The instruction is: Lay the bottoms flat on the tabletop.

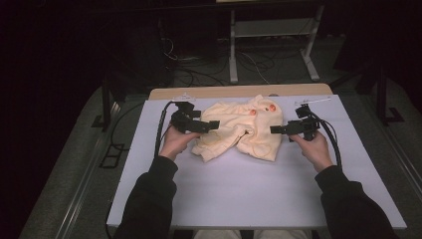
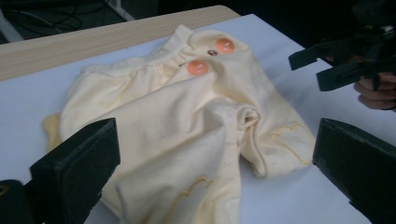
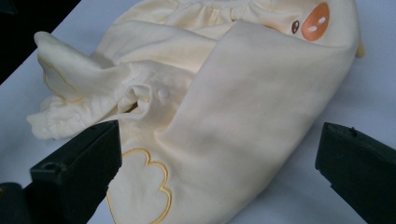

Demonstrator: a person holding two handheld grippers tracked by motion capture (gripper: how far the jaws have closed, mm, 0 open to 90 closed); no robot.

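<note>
Forearms in dark sleeves enter at the bottom of the high view, one gripper per hand. Left gripper [image 1: 211, 124] and right gripper [image 1: 276, 130] both stand wide open, nothing between the jaws, flanking a crumpled pale yellow baby garment [image 1: 239, 132] at mid-table towards the far edge of the white table [image 1: 249, 189]. Looks like a pause between grabs; folding or flattening not finished. Next move calls for pinching an edge on each side. Garment's long axis runs roughly left-right, collar with orange buttons [image 2: 198, 67] towards the far right.
</note>
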